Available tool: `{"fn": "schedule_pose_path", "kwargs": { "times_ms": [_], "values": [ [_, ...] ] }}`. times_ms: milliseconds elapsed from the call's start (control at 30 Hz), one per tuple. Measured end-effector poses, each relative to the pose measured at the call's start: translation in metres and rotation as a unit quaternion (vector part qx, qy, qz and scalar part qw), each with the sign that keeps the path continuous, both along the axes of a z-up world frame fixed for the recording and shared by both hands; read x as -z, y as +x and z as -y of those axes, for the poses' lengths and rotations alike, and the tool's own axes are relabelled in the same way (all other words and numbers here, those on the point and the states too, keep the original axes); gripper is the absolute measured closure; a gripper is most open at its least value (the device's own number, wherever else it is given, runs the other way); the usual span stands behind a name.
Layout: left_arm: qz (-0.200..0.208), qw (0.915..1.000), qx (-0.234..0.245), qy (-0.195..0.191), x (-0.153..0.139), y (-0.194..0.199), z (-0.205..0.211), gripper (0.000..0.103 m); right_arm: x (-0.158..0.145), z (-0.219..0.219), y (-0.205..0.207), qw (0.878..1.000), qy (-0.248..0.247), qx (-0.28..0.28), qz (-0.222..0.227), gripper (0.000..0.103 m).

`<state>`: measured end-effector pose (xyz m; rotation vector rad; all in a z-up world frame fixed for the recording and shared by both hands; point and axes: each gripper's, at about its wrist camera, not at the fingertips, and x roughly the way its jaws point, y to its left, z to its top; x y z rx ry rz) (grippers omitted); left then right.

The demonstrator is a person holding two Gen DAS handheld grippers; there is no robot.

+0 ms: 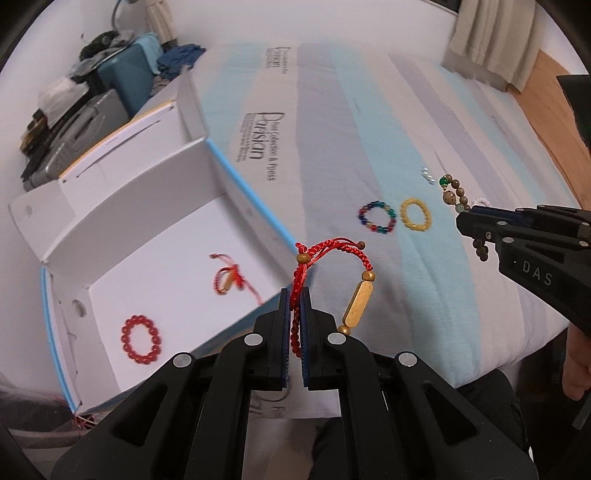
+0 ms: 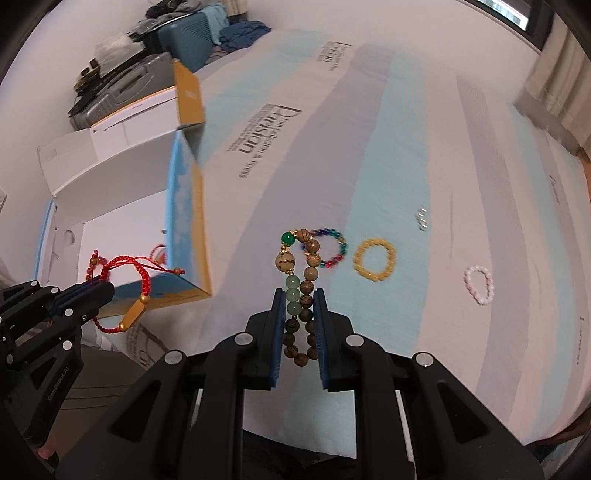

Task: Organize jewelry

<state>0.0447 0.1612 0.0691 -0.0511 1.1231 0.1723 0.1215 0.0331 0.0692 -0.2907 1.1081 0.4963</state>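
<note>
My left gripper (image 1: 294, 295) is shut on a red braided cord bracelet (image 1: 332, 254) with a gold bar, held beside the right wall of an open white box (image 1: 177, 273). The box holds a red bead bracelet (image 1: 141, 339) and another red cord bracelet (image 1: 229, 280). My right gripper (image 2: 299, 295) is shut on a brown wooden bead bracelet (image 2: 309, 284) with green beads, held above the bed. A multicolour bead bracelet (image 1: 376, 218), a yellow bead bracelet (image 1: 416, 214), a pink bead bracelet (image 2: 479, 284) and a small silver piece (image 2: 422, 218) lie on the bedspread.
The striped bedspread (image 1: 369, 110) carries printed text. Suitcases (image 1: 122, 77) and piled clothes stand at the back left beyond the box. A curtain (image 1: 491, 33) hangs at the back right. The right gripper (image 1: 465, 221) shows in the left wrist view; the left gripper (image 2: 105, 288) shows in the right wrist view.
</note>
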Motion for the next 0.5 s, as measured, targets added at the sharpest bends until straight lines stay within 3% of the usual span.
{"fn": "schedule_pose_path", "kwargs": {
  "times_ms": [500],
  "values": [
    [0.002, 0.9979, -0.065, -0.002, -0.006, -0.048, -0.086, 0.099, -0.002, -0.103, -0.036, 0.998, -0.002, -0.068, 0.001, 0.089]
  ]
}}
